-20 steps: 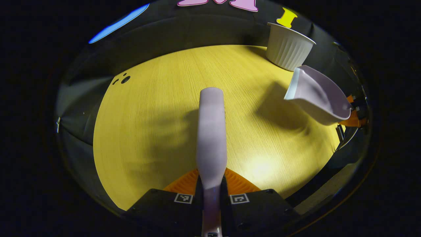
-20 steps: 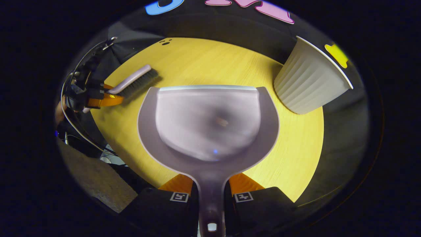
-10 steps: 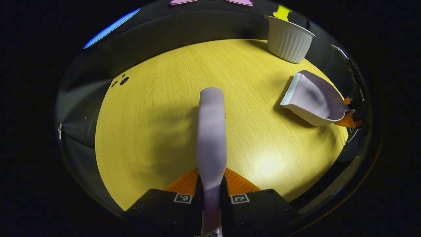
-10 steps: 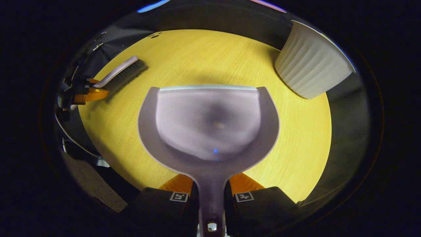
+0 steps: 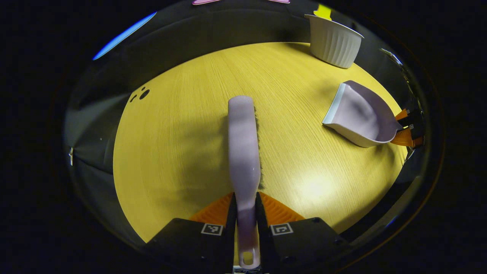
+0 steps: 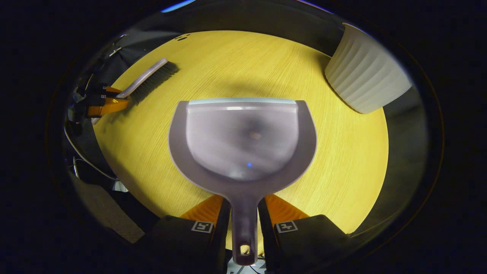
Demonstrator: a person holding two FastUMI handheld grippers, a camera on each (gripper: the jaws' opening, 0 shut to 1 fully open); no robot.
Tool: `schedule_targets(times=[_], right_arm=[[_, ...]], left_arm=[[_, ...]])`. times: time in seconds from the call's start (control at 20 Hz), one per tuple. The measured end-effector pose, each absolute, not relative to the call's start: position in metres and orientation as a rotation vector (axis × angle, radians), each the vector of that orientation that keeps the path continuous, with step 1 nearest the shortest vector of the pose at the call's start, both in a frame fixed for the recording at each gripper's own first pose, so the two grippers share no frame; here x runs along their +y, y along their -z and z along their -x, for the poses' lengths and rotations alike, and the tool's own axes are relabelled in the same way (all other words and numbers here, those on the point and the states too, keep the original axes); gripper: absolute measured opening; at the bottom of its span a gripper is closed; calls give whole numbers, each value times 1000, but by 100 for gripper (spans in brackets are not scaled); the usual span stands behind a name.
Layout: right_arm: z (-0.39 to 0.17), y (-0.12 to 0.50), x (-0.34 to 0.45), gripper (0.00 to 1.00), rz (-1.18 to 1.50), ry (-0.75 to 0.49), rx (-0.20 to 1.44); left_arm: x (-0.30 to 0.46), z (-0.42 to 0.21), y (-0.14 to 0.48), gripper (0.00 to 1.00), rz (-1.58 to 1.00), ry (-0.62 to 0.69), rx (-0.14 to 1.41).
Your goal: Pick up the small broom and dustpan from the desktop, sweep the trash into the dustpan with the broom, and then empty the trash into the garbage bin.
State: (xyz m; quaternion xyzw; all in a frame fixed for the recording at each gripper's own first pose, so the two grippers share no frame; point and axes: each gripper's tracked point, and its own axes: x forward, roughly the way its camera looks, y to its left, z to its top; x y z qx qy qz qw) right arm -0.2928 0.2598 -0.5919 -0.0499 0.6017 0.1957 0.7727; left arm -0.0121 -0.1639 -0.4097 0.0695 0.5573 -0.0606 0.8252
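Since a second earlier the dustpan (image 6: 243,137) had come down from mid-air onto the desktop (image 5: 182,125) near its right edge, short of the garbage bin (image 5: 334,45), right gripper (image 6: 244,213) clamped on its handle; broom (image 5: 243,144), left gripper (image 5: 245,209) likewise clamped: both judged light, stiff, smooth plastic, best held at handles.

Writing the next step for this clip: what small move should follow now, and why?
Probably open both grippers and back away: the broom and dustpan look set down on the desktop, no trash shows on it, and the garbage bin stands upright nearby.
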Motion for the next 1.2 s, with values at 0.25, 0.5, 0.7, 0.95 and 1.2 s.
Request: schedule_targets(times=[0.25, 0.5, 0.7, 0.95, 1.2], right_arm=[[297, 569, 255, 44, 90, -424, 1279], [294, 519, 257, 45, 23, -419, 1195], [266, 470, 264, 45, -26, -402, 1007], [230, 410, 265, 44, -58, -366, 778], [206, 340, 259, 44, -58, -349, 562]], left_arm=[[-160, 16, 393, 32, -141, 109, 1167], [-156, 20, 359, 32, -143, 88, 1110], [-169, 9, 318, 32, -125, 81, 996], [-185, -32, 237, 32, -77, 64, 710], [-187, -59, 152, 32, -31, 40, 434]])
